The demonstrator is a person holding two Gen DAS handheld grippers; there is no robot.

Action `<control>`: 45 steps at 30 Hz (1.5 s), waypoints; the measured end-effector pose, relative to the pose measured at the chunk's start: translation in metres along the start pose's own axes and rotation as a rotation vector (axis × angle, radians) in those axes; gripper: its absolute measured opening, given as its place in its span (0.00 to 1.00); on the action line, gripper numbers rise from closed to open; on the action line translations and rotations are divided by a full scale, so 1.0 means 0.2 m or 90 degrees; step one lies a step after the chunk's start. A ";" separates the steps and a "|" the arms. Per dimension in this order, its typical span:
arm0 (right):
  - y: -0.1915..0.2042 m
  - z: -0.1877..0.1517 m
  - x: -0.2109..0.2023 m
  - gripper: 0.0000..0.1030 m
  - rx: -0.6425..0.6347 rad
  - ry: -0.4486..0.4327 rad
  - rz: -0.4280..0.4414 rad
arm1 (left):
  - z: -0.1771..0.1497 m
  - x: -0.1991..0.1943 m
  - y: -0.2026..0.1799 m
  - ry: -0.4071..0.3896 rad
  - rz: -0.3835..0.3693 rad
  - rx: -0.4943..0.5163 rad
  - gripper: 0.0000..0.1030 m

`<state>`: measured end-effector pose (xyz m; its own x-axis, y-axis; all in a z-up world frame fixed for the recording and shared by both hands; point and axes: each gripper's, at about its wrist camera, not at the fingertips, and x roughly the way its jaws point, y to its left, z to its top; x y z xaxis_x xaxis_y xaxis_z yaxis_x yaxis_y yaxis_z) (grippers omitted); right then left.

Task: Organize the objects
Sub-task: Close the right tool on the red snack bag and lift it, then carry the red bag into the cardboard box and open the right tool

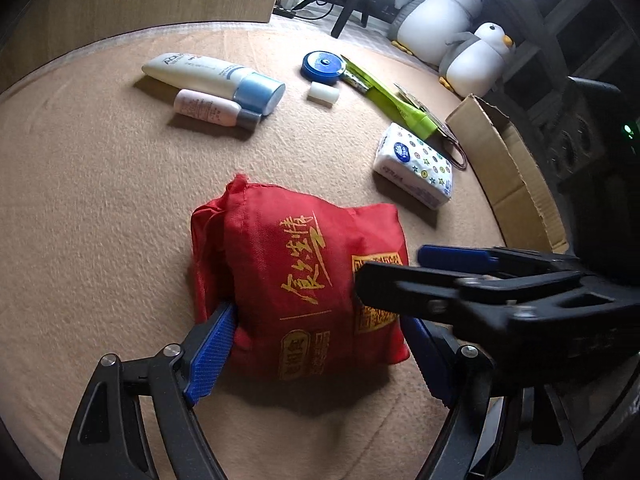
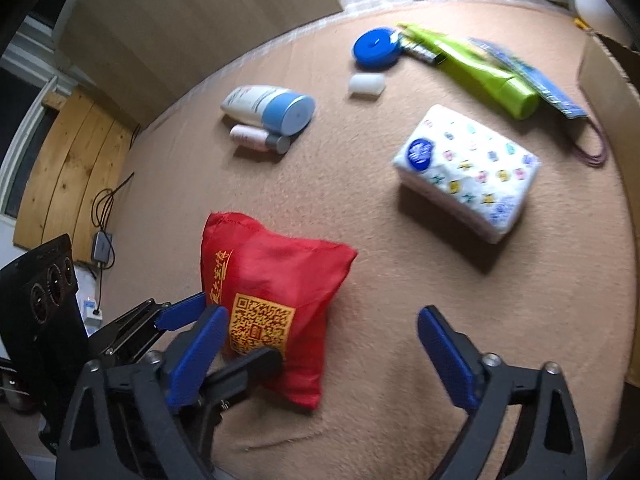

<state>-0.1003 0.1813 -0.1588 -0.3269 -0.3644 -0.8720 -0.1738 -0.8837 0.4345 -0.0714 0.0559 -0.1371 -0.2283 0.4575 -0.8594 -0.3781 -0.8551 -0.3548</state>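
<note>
- Progress, as I judge it: barely begun. Every item lies loose on the tan bench, and the cardboard box at the right edge shows nothing inside in either view.
- The red bag sits near the front edge, between the pads of the left hand-held gripper. The left blue pad presses its side; the right pad is mostly hidden behind the bag and the other tool, so it looks like a pinch on the bag, jaws wide.
- The right hand-held gripper is spread. Its left pad is just beside the bag's printed face, its right pad over bare bench, and it holds nothing.
- Left to do: the white tube and pink bottle toward the far left, the blue tin and small white roll at the far edge, the green tube and tissue pack toward the right.
- Only the left wrist view shows two penguin toys beyond the far edge and the right tool crossing in front of the bag.
- Only the right wrist view shows the left tool's fingers at the bag's left side, a blue-printed sachet beside the green tube, and wooden planks off the left edge.
</note>
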 end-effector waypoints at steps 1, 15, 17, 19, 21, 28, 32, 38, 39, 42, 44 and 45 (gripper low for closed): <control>0.01 0.00 0.02 0.79 -0.006 0.009 0.002 | 0.00 0.00 0.00 0.000 0.002 0.000 0.79; 0.10 0.01 0.05 0.52 -0.059 0.035 0.047 | -0.01 -0.04 -0.05 -0.017 -0.008 -0.008 0.72; 0.09 0.00 0.02 0.52 -0.061 0.031 0.049 | 0.00 -0.05 -0.08 -0.023 -0.011 -0.008 0.72; 0.09 0.00 -0.01 0.52 -0.062 0.024 0.050 | 0.01 -0.07 -0.13 -0.032 -0.015 -0.001 0.72; 0.07 0.00 -0.05 0.52 -0.063 0.013 0.050 | 0.03 -0.09 -0.18 -0.042 -0.018 0.006 0.72; -0.02 -0.01 -0.29 0.52 -0.058 -0.044 0.044 | 0.11 -0.14 -0.46 -0.075 -0.043 0.061 0.72; -0.14 -0.02 -0.45 0.52 -0.039 -0.080 0.032 | 0.15 -0.11 -0.66 -0.079 -0.063 0.095 0.72; -0.38 -0.05 -0.65 0.52 0.004 -0.128 0.011 | 0.22 -0.02 -0.99 -0.074 -0.094 0.152 0.72; -0.43 -0.05 -0.68 0.52 0.013 -0.136 0.005 | 0.23 0.01 -1.05 -0.072 -0.100 0.162 0.72; -0.55 -0.07 -0.75 0.52 0.034 -0.157 -0.011 | 0.25 0.07 -1.18 -0.068 -0.112 0.182 0.72; -0.62 -0.09 -0.80 0.52 0.048 -0.168 -0.021 | 0.27 0.12 -1.28 -0.065 -0.120 0.195 0.72; -0.66 -0.09 -0.82 0.52 0.054 -0.172 -0.025 | 0.28 0.15 -1.34 -0.061 -0.125 0.203 0.72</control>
<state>-0.0064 0.3524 -0.0779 -0.5525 -0.2294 -0.8014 -0.2648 -0.8633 0.4296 -0.0275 0.3130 -0.0479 -0.2011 0.6393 -0.7422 -0.6791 -0.6370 -0.3647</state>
